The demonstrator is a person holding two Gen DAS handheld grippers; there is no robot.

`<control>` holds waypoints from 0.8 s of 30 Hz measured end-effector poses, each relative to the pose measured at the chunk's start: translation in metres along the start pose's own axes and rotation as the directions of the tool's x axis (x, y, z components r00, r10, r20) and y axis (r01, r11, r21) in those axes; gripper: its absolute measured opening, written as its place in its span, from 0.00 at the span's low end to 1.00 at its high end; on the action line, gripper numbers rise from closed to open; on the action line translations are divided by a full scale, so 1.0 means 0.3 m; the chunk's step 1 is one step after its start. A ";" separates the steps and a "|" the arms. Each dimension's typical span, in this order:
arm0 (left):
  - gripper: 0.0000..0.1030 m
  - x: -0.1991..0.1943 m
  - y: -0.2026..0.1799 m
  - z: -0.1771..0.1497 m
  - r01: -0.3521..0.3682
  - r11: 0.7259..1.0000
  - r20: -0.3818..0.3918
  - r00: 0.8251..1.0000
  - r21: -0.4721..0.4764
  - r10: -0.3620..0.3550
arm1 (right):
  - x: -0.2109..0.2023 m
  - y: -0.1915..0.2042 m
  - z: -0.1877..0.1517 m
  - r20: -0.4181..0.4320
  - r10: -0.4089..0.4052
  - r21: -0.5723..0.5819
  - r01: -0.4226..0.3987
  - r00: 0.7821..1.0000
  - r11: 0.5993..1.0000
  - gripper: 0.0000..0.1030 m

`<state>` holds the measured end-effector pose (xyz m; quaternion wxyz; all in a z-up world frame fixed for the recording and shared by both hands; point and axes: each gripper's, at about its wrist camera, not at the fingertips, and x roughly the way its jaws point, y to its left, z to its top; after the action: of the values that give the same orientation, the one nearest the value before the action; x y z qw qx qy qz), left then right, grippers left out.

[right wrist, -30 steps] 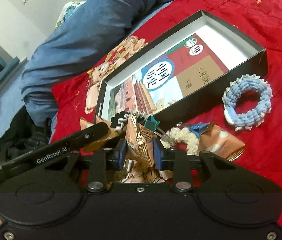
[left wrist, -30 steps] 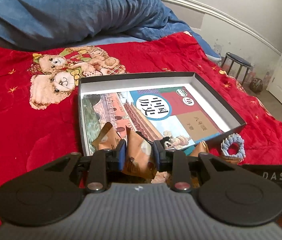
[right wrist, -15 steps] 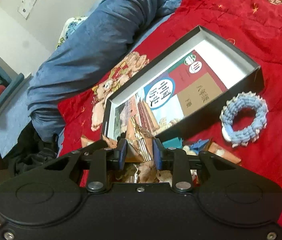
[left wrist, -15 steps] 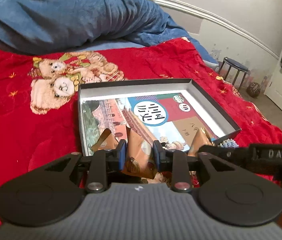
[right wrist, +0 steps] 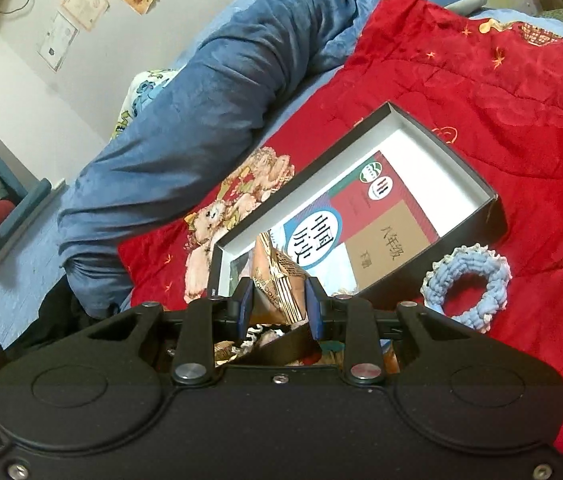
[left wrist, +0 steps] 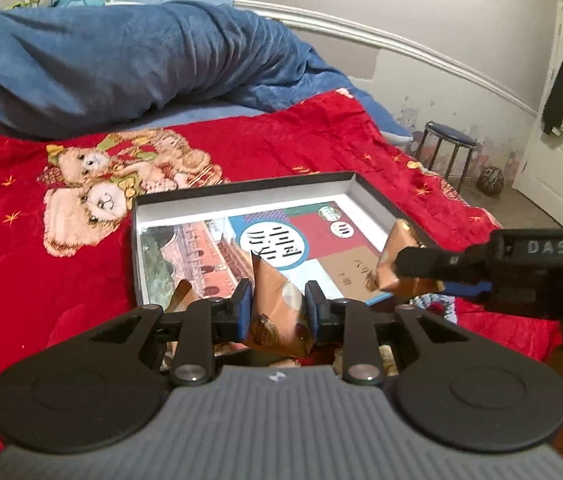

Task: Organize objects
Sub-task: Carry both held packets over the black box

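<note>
My left gripper point(left wrist: 277, 306) is shut on a brown snack packet point(left wrist: 277, 300), held just above the near edge of the black open box point(left wrist: 241, 191). A history textbook point(left wrist: 281, 236) lies flat inside the box. From the right, my right gripper point(left wrist: 421, 276) reaches in over the box's near right corner, shut on a second brown packet point(left wrist: 395, 256). In the right wrist view that gripper point(right wrist: 279, 300) pinches its brown packet point(right wrist: 277, 276) in front of the box point(right wrist: 495, 216) and the book point(right wrist: 361, 232).
A light-blue knitted scrunchie point(right wrist: 465, 284) lies on the red bear-print blanket point(right wrist: 501, 100) beside the box. Small loose items point(right wrist: 241, 344) sit under the grippers. A rolled blue duvet point(left wrist: 121, 64) fills the far side. A stool point(left wrist: 447, 140) stands off the bed.
Both grippers have risen a little with their packets. The right gripper has come in from the right and now holds its packet over the box's near right corner.
</note>
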<state>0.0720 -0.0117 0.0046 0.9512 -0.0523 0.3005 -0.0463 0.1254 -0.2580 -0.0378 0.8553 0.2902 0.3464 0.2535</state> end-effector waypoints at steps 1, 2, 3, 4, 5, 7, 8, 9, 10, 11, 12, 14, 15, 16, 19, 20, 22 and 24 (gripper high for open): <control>0.31 -0.001 0.000 -0.001 -0.004 1.000 -0.003 1.000 -0.003 0.004 | 0.002 0.001 -0.002 -0.002 -0.001 -0.004 0.001 1.000 1.000 0.26; 0.31 0.000 0.002 0.001 -0.005 1.000 -0.003 1.000 -0.008 0.005 | 0.006 0.003 -0.003 -0.005 -0.004 -0.010 0.004 1.000 1.000 0.26; 0.31 0.001 0.003 0.002 -0.002 1.000 -0.003 1.000 -0.015 0.002 | 0.011 0.004 -0.006 -0.007 -0.012 -0.015 0.012 1.000 1.000 0.26; 0.31 0.001 0.004 0.002 0.000 1.000 -0.002 1.000 -0.019 0.000 | 0.016 0.005 -0.009 -0.011 -0.020 -0.019 0.020 1.000 1.000 0.26; 0.31 0.002 0.006 0.001 0.002 1.000 -0.002 1.000 -0.020 -0.002 | 0.020 0.005 -0.014 -0.016 -0.023 -0.024 0.023 1.000 0.999 0.26; 0.31 0.007 0.010 -0.007 0.000 1.000 -0.006 1.000 -0.018 0.000 | 0.024 0.003 -0.019 -0.019 -0.034 -0.032 0.034 0.999 0.999 0.26; 0.31 0.013 0.014 -0.011 -0.004 1.000 -0.012 1.000 -0.023 0.004 | 0.027 0.003 -0.019 -0.020 -0.038 -0.033 0.037 0.999 0.999 0.26; 0.31 0.017 0.018 -0.014 -0.005 0.999 -0.017 1.000 -0.032 0.004 | 0.028 0.002 -0.019 -0.020 -0.039 -0.033 0.038 0.999 0.999 0.26; 0.31 0.023 0.025 -0.016 -0.006 0.999 -0.021 1.000 -0.044 0.006 | 0.030 0.002 -0.019 -0.019 -0.042 -0.034 0.041 0.999 0.999 0.26; 0.31 0.028 0.027 -0.016 -0.010 0.999 -0.025 1.000 -0.050 0.009 | 0.032 0.003 -0.020 -0.017 -0.047 -0.037 0.046 0.999 0.998 0.26; 0.31 0.032 0.028 -0.015 -0.008 0.999 -0.024 1.000 -0.052 0.006 | 0.034 0.002 -0.019 -0.015 -0.051 -0.039 0.050 0.999 0.998 0.26; 0.31 0.041 0.023 -0.012 -0.003 0.999 -0.027 1.000 -0.045 0.002 | 0.039 -0.001 -0.017 -0.013 -0.057 -0.039 0.057 0.998 0.998 0.26; 0.31 0.045 0.015 -0.012 -0.002 0.999 -0.025 1.000 -0.033 0.002 | 0.042 -0.004 -0.016 -0.014 -0.061 -0.038 0.060 0.998 0.997 0.26; 0.31 0.050 0.005 -0.014 -0.006 1.000 -0.025 1.000 -0.023 0.006 | 0.046 -0.008 -0.014 -0.016 -0.064 -0.036 0.063 0.998 0.997 0.26; 0.31 0.078 -0.014 -0.024 -0.014 1.000 -0.041 0.999 -0.011 0.014 | 0.056 -0.020 -0.011 -0.021 -0.070 -0.030 0.070 0.997 0.997 0.27; 0.31 0.090 -0.017 -0.026 -0.017 1.000 -0.045 0.999 -0.009 0.017 | 0.059 -0.022 -0.010 -0.023 -0.071 -0.029 0.070 0.997 0.997 0.27; 0.31 0.114 -0.022 -0.028 -0.030 1.000 -0.045 0.999 -0.009 0.030 | 0.061 -0.021 -0.007 -0.024 -0.066 -0.033 0.065 0.998 0.997 0.27; 0.31 0.129 -0.027 -0.020 -0.030 0.999 -0.046 0.999 -0.021 0.029 | 0.063 -0.018 -0.005 -0.020 -0.066 -0.043 0.065 0.998 0.997 0.27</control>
<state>0.0997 -0.0247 -0.0211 0.9441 -0.0571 0.3231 -0.0302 0.1376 -0.2494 -0.0507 0.8653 0.2576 0.3597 0.2356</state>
